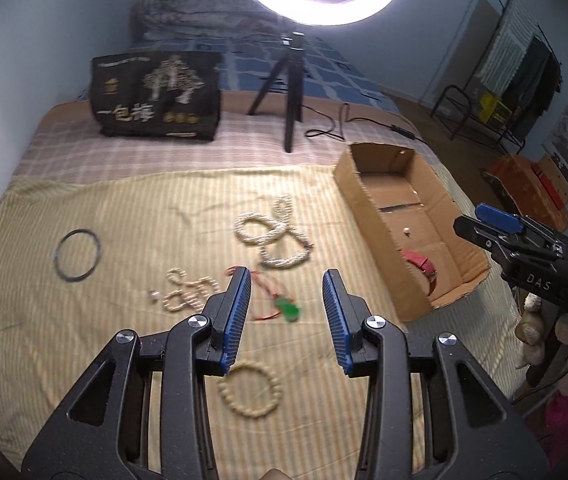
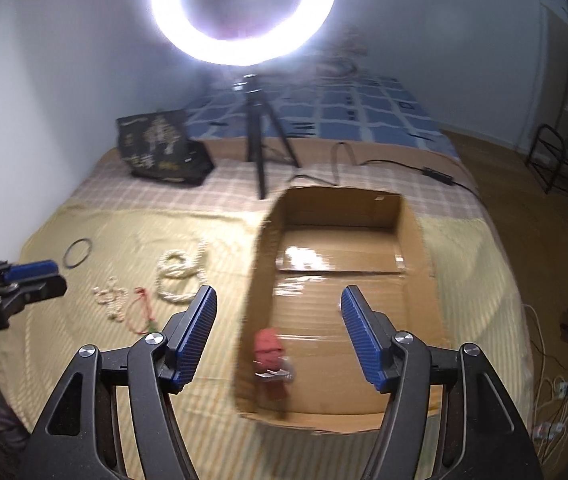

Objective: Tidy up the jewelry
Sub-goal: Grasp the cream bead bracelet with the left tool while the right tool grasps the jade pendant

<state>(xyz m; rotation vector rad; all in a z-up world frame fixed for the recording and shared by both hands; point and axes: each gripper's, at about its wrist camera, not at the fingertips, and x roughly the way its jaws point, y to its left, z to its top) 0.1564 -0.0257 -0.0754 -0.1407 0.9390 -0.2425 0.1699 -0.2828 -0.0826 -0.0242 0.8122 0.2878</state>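
Observation:
Jewelry lies on a yellow striped cloth. My left gripper is open and empty above a green pendant on a red cord. A beige bead bracelet lies under it, a small bead chain to the left, white pearl coils ahead, and a dark bangle far left. My right gripper is open and empty over a cardboard box, which holds a red watch strap. The strap also shows in the left wrist view.
A ring light on a black tripod stands behind the cloth, with a cable beside it. A black printed bag stands at the back left. The bed edge and floor lie to the right, with chairs beyond.

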